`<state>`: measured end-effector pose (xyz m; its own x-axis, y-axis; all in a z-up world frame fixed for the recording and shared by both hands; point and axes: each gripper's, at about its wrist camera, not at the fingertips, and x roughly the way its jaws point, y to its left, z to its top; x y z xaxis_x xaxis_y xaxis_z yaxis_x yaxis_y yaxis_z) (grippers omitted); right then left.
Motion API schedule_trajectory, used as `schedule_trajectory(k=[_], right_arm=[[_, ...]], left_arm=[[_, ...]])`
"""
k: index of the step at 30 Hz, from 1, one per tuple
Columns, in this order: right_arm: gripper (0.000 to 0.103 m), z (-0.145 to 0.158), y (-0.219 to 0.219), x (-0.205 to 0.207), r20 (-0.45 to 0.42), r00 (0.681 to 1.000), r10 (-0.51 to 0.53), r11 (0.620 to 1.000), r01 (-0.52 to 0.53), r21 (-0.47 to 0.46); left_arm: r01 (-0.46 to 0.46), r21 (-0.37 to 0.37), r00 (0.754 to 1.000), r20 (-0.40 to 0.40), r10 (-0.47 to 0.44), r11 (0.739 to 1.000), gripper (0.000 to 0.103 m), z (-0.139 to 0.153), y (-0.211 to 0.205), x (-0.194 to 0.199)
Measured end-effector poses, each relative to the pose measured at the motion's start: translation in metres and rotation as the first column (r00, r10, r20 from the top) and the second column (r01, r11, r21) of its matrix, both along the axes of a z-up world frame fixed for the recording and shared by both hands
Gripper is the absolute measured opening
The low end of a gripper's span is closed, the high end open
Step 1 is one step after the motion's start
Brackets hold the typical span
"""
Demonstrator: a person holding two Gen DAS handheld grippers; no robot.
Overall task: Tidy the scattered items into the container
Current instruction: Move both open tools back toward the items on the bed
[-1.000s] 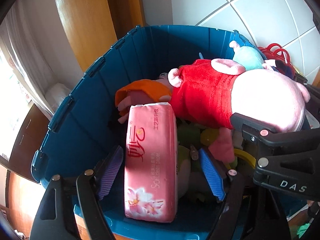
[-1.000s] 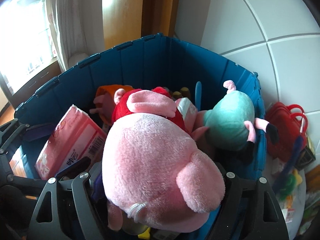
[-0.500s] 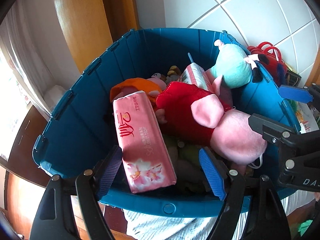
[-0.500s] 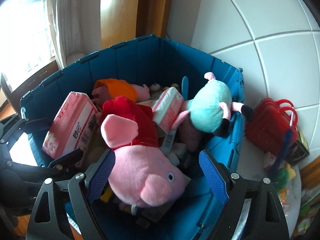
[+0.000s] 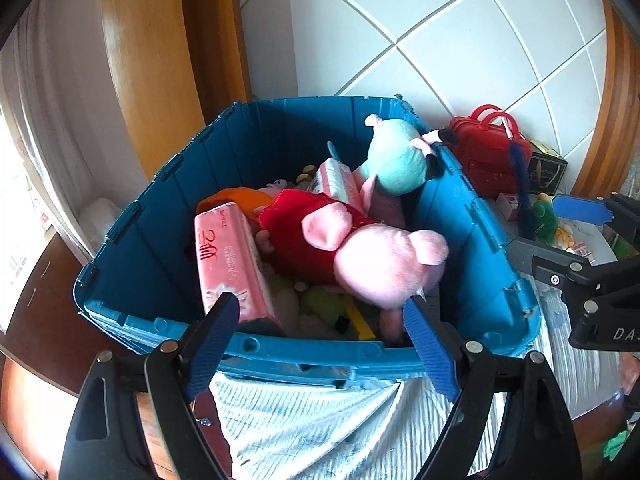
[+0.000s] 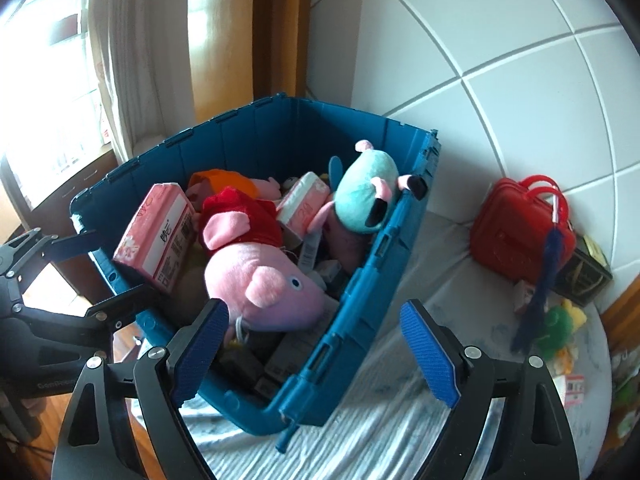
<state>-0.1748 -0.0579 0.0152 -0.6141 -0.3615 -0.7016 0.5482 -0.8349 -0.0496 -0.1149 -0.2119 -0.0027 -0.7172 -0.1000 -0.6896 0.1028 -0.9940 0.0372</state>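
Note:
The blue bin holds a pink pig plush in a red dress. Beside it a pink tissue pack leans on the left wall. A teal plush hangs over the right rim. My left gripper hovers at the near rim, its jaws opening with nothing between them. My right gripper is above the bin's near right corner, jaws also opening and empty. Each gripper shows in the other's view: the right gripper, the left gripper.
A second tissue pack and an orange plush lie deeper in the bin. On the striped cloth to the right stand a red toy case, a dark box and a green toy. Tiled wall behind.
Both grippers drew back and up out of the bin. The tissue pack and the pig plush are no longer between their jaws and lie in the bin. Both jaws stand wider.

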Motion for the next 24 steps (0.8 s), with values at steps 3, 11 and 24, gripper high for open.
schedule_trajectory(k=[3, 11, 24], right_arm=[[0.094, 0.000, 0.028, 0.002, 0.003, 0.999, -0.044, 0.999, 0.044, -0.019], [0.094, -0.004, 0.132, -0.003, 0.012, 0.985, -0.171, 0.983, 0.172, -0.069], [0.094, -0.022, 0.398, -0.044, 0.001, 0.940, -0.342, 0.938, 0.341, -0.059]], left_arm=[[0.043, 0.002, 0.999, -0.028, -0.043, 0.999, 0.084, 0.004, 0.024, 0.006], [0.179, -0.019, 0.983, -0.049, -0.179, 0.984, 0.084, 0.009, 0.129, 0.001], [0.310, 0.010, 0.949, -0.068, -0.308, 0.951, 0.084, -0.009, 0.385, -0.074]])
